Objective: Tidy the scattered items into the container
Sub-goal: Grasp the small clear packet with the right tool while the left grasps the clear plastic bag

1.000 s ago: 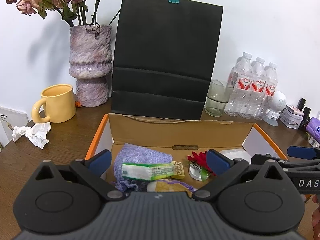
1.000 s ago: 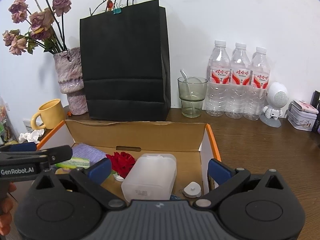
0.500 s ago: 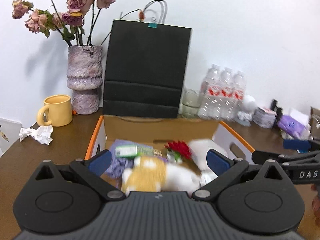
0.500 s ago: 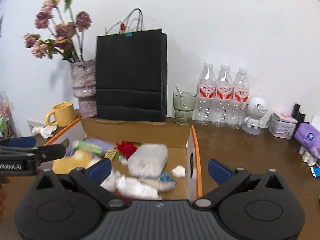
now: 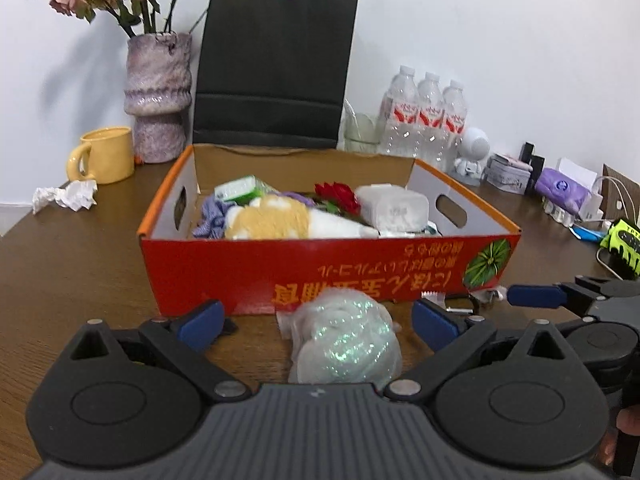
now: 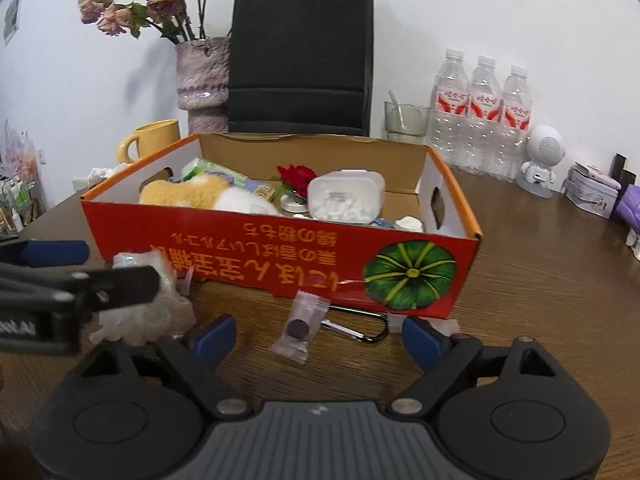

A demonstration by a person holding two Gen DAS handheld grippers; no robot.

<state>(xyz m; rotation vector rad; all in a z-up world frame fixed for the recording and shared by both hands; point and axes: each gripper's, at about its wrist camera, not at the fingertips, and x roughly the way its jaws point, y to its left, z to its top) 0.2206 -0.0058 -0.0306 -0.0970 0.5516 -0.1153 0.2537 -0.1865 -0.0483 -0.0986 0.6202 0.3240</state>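
A red cardboard box point(image 5: 360, 268) point(image 6: 256, 248) stands on the table and holds a plush toy point(image 5: 276, 218), a red flower point(image 5: 338, 194), a white jar point(image 6: 344, 198) and other items. A shiny clear-wrapped bundle point(image 5: 344, 344) point(image 6: 148, 312) lies on the table in front of the box, between the open fingers of my left gripper point(image 5: 316, 320). A small wrapped candy point(image 6: 298, 328) and a metal carabiner point(image 6: 360, 326) lie in front of the box, between the open fingers of my right gripper point(image 6: 316, 336). Both grippers are empty.
Behind the box stand a black paper bag point(image 5: 276, 68), a vase of dried flowers point(image 5: 158, 96), a yellow mug point(image 5: 106, 154), a glass point(image 6: 404, 122) and three water bottles point(image 6: 484, 112). Crumpled tissue point(image 5: 66, 196) lies at left. Small items crowd the table's right side point(image 5: 560, 188).
Both grippers pulled back and down from above the box to the table in front of it. The bundle, candy and carabiner have come into view between the fingers.
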